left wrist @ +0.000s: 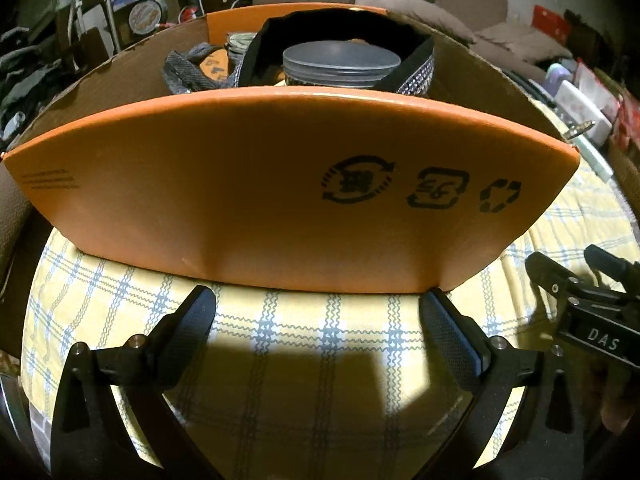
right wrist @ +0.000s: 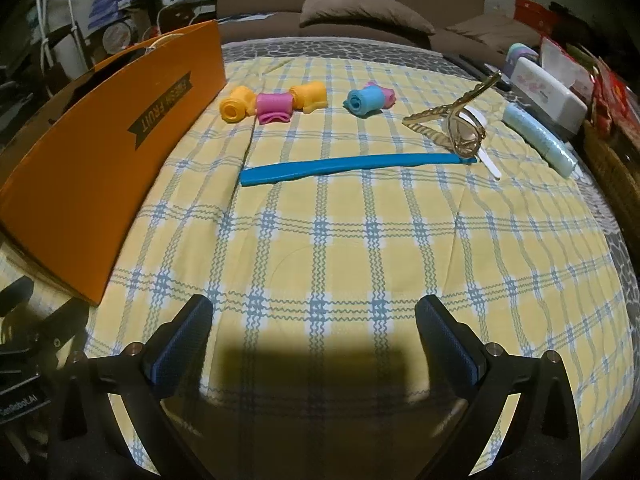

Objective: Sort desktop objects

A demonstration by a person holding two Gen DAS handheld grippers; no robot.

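Observation:
An orange cardboard box (left wrist: 256, 184) stands right in front of my open, empty left gripper (left wrist: 316, 312); inside it are a grey-lidded jar (left wrist: 340, 62) and a black pouch (left wrist: 412, 68). The box also shows at the left of the right wrist view (right wrist: 100, 152). My right gripper (right wrist: 314, 328) is open and empty over the checked cloth. Beyond it lie a long blue strip (right wrist: 352, 166), yellow and pink hair rollers (right wrist: 272, 106), a blue and pink roller (right wrist: 368, 100), gold-framed glasses (right wrist: 456, 124) and a pale blue tube (right wrist: 536, 138).
A yellow checked cloth (right wrist: 340, 240) covers the table. A white case (right wrist: 548, 96) and red packets (right wrist: 608, 92) sit at the right edge. A brown sofa with a pillow (right wrist: 360, 14) is behind. Clutter stands at the far left (right wrist: 120, 12). The right gripper's body shows at the right of the left wrist view (left wrist: 592, 320).

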